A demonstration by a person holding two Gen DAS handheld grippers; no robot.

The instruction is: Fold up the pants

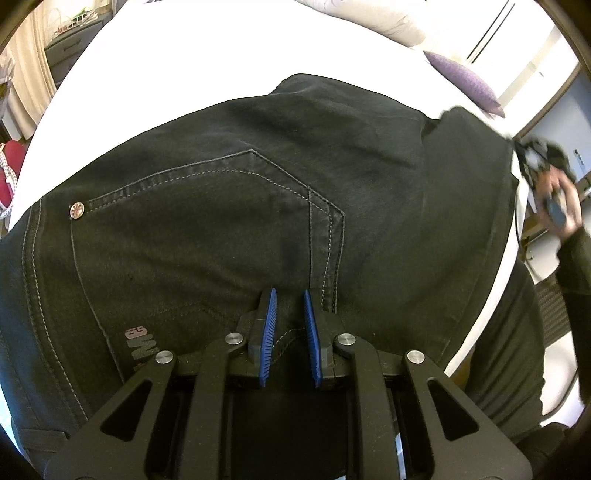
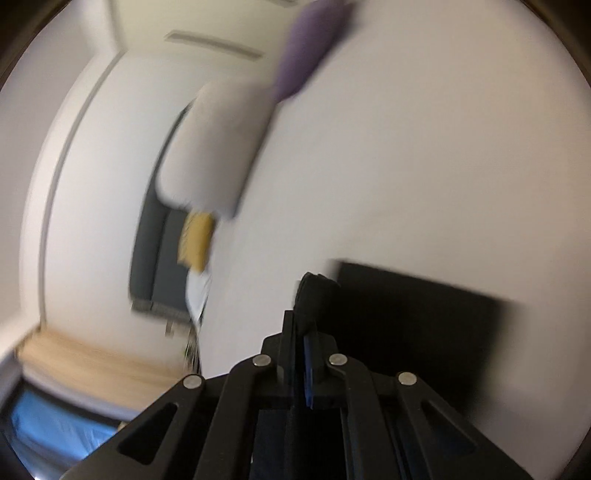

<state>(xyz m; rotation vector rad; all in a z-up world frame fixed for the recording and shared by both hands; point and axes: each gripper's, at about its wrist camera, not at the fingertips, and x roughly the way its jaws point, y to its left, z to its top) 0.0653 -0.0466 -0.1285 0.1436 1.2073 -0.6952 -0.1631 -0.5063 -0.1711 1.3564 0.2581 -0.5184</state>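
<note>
Black jeans (image 1: 236,206) lie spread on a white bed (image 1: 207,55), back pocket with grey stitching and a rivet up. My left gripper (image 1: 290,295) hovers just over the waist area by the pocket seam, blue pads apart, nothing between them. My right gripper (image 1: 543,173) shows blurred at the right edge of the left wrist view, at the far end of the jeans. In the right wrist view my right gripper (image 2: 308,295) is shut on a fold of the black jeans (image 2: 406,314), which lie flat to its right.
A purple cushion (image 1: 465,81) and a white pillow (image 1: 369,18) lie at the head of the bed. The right wrist view is motion-blurred and shows the pillow (image 2: 218,155), the cushion (image 2: 306,48), a yellow item (image 2: 195,240) and a wooden floor (image 2: 92,362).
</note>
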